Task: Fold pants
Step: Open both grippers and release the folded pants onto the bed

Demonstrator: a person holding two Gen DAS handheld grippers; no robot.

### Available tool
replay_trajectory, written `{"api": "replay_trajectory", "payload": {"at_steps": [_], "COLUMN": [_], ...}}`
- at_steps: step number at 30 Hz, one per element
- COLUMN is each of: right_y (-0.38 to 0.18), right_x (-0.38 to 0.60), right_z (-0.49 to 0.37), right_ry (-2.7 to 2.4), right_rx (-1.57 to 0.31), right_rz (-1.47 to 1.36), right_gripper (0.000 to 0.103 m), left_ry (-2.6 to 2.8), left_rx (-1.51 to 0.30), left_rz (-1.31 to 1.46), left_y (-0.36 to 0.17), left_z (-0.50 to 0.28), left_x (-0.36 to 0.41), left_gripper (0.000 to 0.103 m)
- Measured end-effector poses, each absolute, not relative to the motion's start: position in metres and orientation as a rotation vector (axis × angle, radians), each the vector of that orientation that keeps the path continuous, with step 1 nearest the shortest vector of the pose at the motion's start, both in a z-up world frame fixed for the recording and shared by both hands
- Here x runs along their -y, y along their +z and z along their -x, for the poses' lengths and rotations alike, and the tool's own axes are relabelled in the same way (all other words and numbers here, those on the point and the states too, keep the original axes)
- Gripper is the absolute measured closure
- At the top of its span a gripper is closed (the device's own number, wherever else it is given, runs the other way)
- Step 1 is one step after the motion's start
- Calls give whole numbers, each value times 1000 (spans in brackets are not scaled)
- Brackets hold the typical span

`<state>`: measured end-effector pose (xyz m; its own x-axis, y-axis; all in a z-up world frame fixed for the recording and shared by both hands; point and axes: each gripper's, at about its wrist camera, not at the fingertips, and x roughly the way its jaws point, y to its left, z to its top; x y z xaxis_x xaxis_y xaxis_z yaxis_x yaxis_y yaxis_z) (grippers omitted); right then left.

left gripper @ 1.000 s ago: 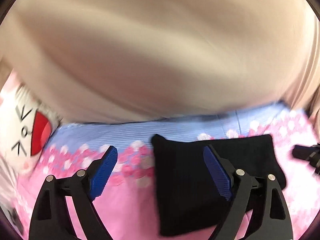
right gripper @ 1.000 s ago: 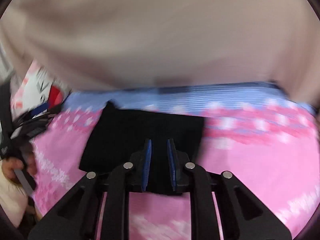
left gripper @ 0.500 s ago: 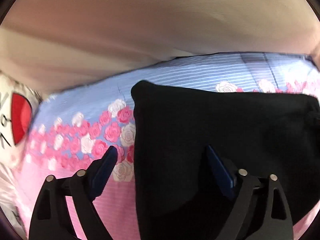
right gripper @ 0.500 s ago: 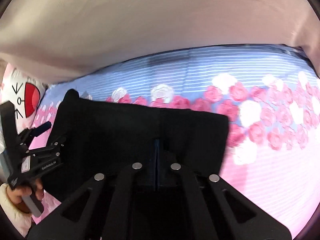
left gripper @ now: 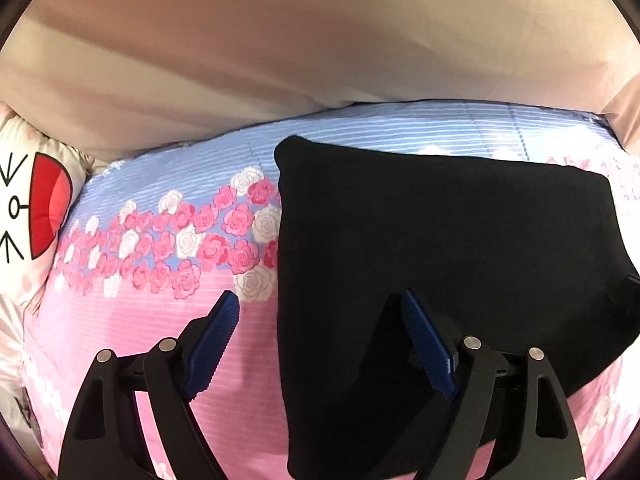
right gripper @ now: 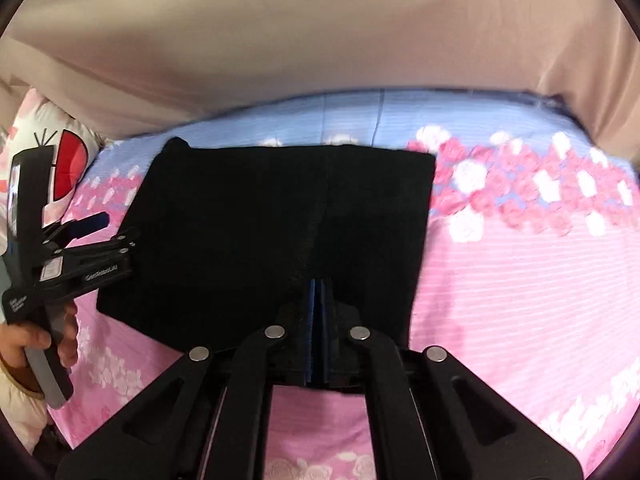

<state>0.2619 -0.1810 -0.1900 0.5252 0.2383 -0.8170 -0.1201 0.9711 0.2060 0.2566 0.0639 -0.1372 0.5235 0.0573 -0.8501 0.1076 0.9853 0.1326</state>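
The black pants (left gripper: 440, 248) lie folded into a flat rectangle on the pink and blue floral bedsheet (left gripper: 168, 232); they also show in the right wrist view (right gripper: 280, 224). My left gripper (left gripper: 320, 316) is open, its jaws astride the left edge of the pants, right finger over the cloth. In the right wrist view it (right gripper: 100, 232) sits at the pants' left edge. My right gripper (right gripper: 319, 292) is shut, its pads pressed together low over the near edge of the pants; whether cloth is pinched is hidden.
A beige curtain or wall (left gripper: 320, 40) rises behind the bed. A white cartoon pillow with a red mouth (left gripper: 36, 208) lies at the left and shows in the right wrist view (right gripper: 68, 160). A hand (right gripper: 28, 344) holds the left gripper's handle.
Both cameras dropped and closed in on the pants. The right gripper's pads, slightly apart a second ago, are now pressed together. The left gripper stayed open.
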Motion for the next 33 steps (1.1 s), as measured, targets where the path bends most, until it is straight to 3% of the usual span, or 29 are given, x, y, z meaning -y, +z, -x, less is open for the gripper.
{"api": "replay_trajectory", "payload": {"at_steps": [2, 7, 11, 20, 25, 27, 29, 33], "right_y": [-210, -188, -213, -149, -119, -108, -95, -81], "right_x": [178, 180, 173, 188, 182, 180, 178, 165], "right_z": [-266, -253, -261, -212, -182, -174, -163, -158], "right_ry": [198, 186, 166, 154, 114, 100, 78, 63], "right_rx": [-1057, -992, -1053, -931, -888, -872, -827, -760], "right_rz": [-109, -150, -150, -301, -281, -277, -256, -146], "right_gripper": [103, 100, 102, 95, 92, 78, 26, 25], "left_ry": [-29, -26, -20, 0, 26, 28, 13, -2], "left_rx": [-1028, -1035, -1032, -978, -933, -918, -905, -909], "left_rz": [-180, -170, -159, -98, -94, -104, -101, -103], "left_y": [-137, -131, -127, -77, -46, -36, -29, -27], "left_z": [-256, -248, -243, -204, -170, -156, -146, -140], "left_x": [-60, -54, -52, -63, -66, -65, -63, -62], "left_gripper": [23, 23, 23, 22, 14, 14, 14, 14]}}
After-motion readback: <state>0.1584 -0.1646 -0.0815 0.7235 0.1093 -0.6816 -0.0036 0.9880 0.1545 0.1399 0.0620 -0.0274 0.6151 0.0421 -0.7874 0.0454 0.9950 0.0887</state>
